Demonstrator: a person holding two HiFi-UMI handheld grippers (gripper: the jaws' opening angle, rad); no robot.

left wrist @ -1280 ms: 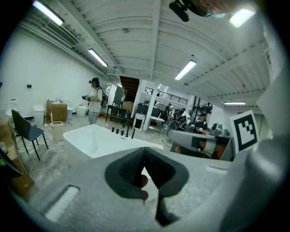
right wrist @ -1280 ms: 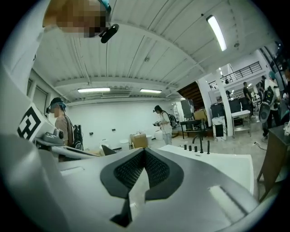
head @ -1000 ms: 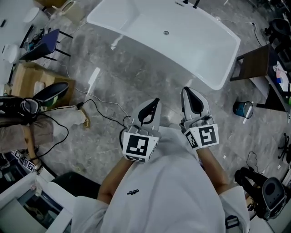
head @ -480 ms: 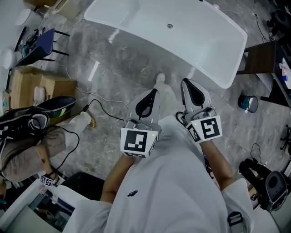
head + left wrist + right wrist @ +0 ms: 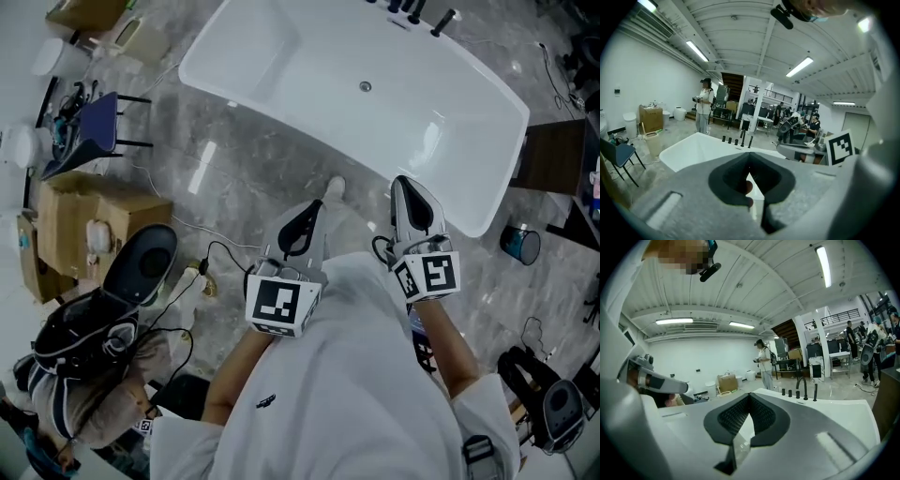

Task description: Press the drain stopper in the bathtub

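A white bathtub [image 5: 309, 70] stands on the grey marble floor at the top of the head view. Its small round drain stopper [image 5: 365, 86] sits in the tub's floor, below the dark faucet fittings [image 5: 412, 11] on the far rim. My left gripper [image 5: 317, 208] is shut and empty, held over the floor short of the tub's near rim. My right gripper [image 5: 401, 185] is shut and empty too, close to the near rim at the tub's right end. The left gripper [image 5: 749, 157] looks over the tub [image 5: 693, 150]; the right gripper [image 5: 750, 398] faces the tub's rim [image 5: 825, 404].
A foot [image 5: 333, 187] is planted between my grippers and the tub. A cardboard box [image 5: 75, 220] and blue chair [image 5: 94, 131] are at the left, cables [image 5: 216, 248] trail on the floor, a dark table [image 5: 553, 159] and teal bucket [image 5: 520, 244] at the right. Another person [image 5: 103, 356] crouches lower left.
The person has stepped closer to the tub; it now sits lower and larger in the head view, and the faucet fittings have come into sight. Both grippers stay shut.
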